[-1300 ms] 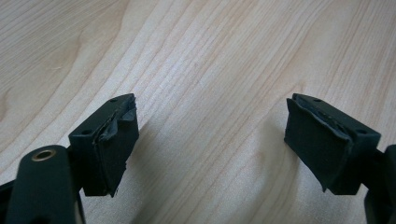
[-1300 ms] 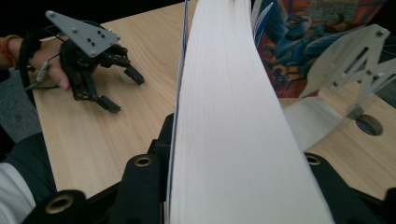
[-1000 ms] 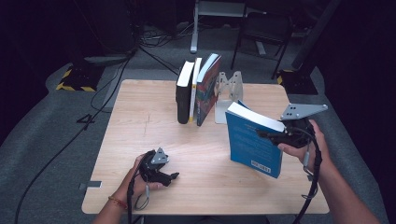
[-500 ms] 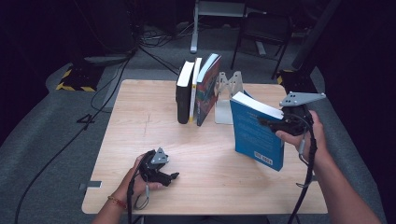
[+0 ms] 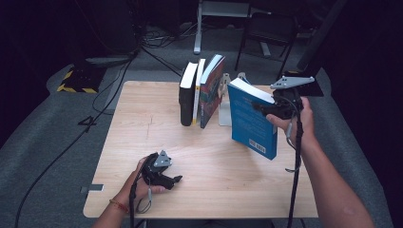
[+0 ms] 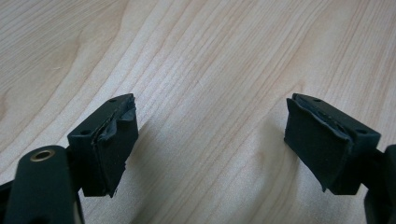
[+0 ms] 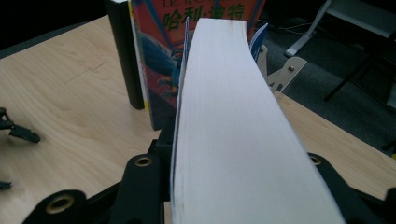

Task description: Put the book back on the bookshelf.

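R gripper [image 5: 266, 108]: jaws pinch blue book [image 5: 249, 123], tilted, just right of bookend [image 5: 223, 95].
L gripper [image 5: 177, 179]: jaws spread, near edge of table [image 5: 142, 109].

Table [image 5: 142, 118]: pale wood, visible grain, smooth matt. Blue book [image 5: 249, 126]: slightly glossy cover, white paper page block [image 7: 233, 130], matt. Left gripper [image 6: 210, 149]: black matt plastic; pads [image 6: 109, 151] rubbery, ragged edges. Bookend [image 5: 223, 90]: pale metal. Floor [image 5: 47, 142]: grey carpet.

Green Chinese characters 哈利·波特 run across the top of the red book cover [image 7: 159, 51]; a barcode label, too small to read, sits low on the blue book [image 5: 251, 126].
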Available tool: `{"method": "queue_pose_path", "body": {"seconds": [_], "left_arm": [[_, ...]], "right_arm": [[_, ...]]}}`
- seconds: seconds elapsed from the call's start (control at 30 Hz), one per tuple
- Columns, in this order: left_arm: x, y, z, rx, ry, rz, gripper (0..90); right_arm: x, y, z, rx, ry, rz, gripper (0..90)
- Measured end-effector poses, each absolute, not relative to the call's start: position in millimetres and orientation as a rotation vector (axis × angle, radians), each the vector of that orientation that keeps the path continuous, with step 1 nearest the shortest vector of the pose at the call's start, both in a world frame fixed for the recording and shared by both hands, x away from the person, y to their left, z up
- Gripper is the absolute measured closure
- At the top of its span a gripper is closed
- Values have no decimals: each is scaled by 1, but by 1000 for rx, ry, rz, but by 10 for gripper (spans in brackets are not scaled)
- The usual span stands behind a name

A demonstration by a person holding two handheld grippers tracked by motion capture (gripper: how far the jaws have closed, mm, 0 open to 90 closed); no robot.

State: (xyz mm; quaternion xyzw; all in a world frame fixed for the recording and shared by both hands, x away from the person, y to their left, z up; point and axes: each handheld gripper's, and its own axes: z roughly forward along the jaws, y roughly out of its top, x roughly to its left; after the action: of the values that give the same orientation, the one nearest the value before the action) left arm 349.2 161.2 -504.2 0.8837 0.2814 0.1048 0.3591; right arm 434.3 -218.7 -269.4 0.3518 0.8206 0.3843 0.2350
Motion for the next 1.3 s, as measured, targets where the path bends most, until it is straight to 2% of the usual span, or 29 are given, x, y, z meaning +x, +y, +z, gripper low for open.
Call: {"method": "queue_pose_path", "body": {"seconds": [0.57,1.3], "left_arm": [[349,161,-504,2279,727,268,173],[348,161,-504,2279,728,269,172]], "right_arm": [[489,-200,-252,1047,2132,1066,608],[546,-173,-274,1162,2047,1052,606]]}}
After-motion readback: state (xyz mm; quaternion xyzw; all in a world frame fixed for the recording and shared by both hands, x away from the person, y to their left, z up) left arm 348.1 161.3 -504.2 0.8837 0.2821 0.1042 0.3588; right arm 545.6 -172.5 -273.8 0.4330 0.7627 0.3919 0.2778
